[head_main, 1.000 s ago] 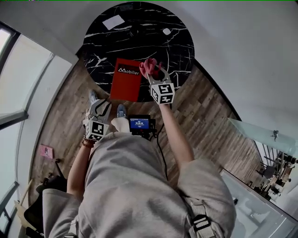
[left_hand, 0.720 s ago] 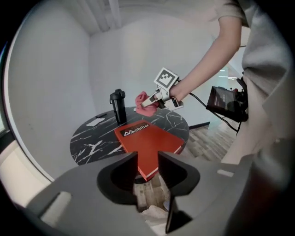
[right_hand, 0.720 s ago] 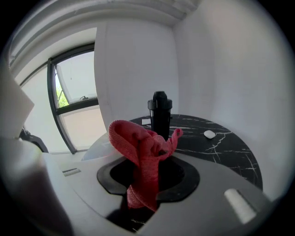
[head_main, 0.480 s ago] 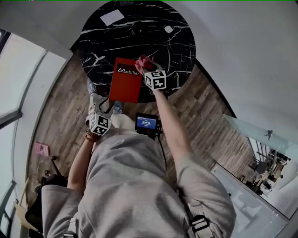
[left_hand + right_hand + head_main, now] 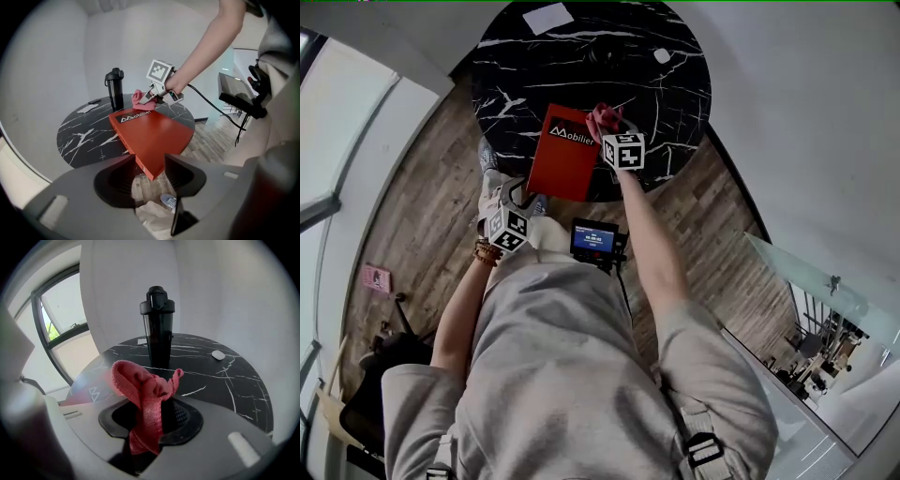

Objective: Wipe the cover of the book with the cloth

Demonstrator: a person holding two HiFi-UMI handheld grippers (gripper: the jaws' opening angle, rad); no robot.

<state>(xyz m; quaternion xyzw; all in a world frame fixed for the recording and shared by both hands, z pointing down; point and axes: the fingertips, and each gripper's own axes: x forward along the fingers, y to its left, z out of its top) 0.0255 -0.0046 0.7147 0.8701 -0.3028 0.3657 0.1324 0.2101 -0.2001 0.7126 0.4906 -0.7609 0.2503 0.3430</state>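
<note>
Red book [image 5: 565,165] lies flat; pink cloth [image 5: 605,118] bunched beside it.

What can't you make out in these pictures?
Whether the cloth touches the book: right tongs cover the contact in head view; too small in left gripper view.
What the small white oval on the table is: too small, head view.
Text on the waist screen: too small, head view.

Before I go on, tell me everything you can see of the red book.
The red book is a closed, stiff-looking volume with white Mobilier lettering along its far edge. It lies flat, cover up, on the black marbled table, its near corner overhanging the rim. The pink cloth, clamped in the right gripper, is at its far right corner. The left gripper, jaws opening, frames the overhanging corner; no contact shows.
</note>
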